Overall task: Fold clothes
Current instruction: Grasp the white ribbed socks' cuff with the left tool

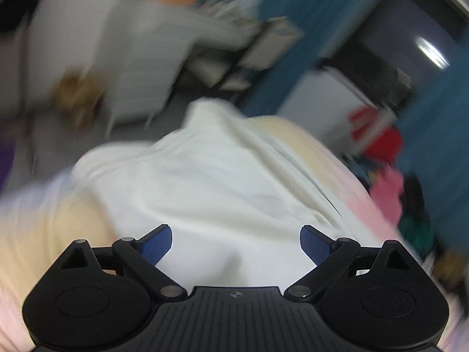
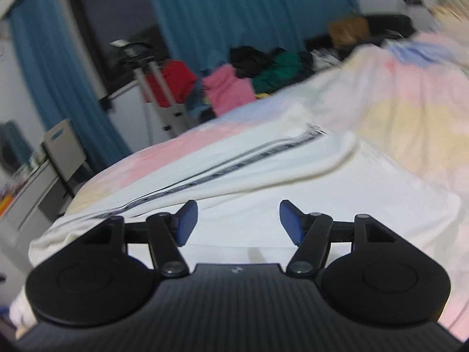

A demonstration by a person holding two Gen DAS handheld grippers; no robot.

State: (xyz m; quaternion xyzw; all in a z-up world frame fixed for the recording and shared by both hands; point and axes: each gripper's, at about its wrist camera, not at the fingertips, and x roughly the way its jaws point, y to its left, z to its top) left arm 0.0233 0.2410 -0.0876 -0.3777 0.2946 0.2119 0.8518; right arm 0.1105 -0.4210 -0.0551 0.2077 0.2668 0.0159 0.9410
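A white garment (image 2: 234, 176) is spread on a pastel bedspread (image 2: 410, 102), a dark zip line (image 2: 222, 164) running from near left to far right across it; the right gripper (image 2: 238, 223) is held wide above the near part of the cloth, nothing between its blue pads (image 2: 186, 223); the left gripper (image 1: 236, 245) is likewise seen wide and empty over the garment (image 1: 205, 182), in a blurred view; a pile of clothes (image 2: 249, 79) is seen far off, before blue curtains (image 2: 219, 8).
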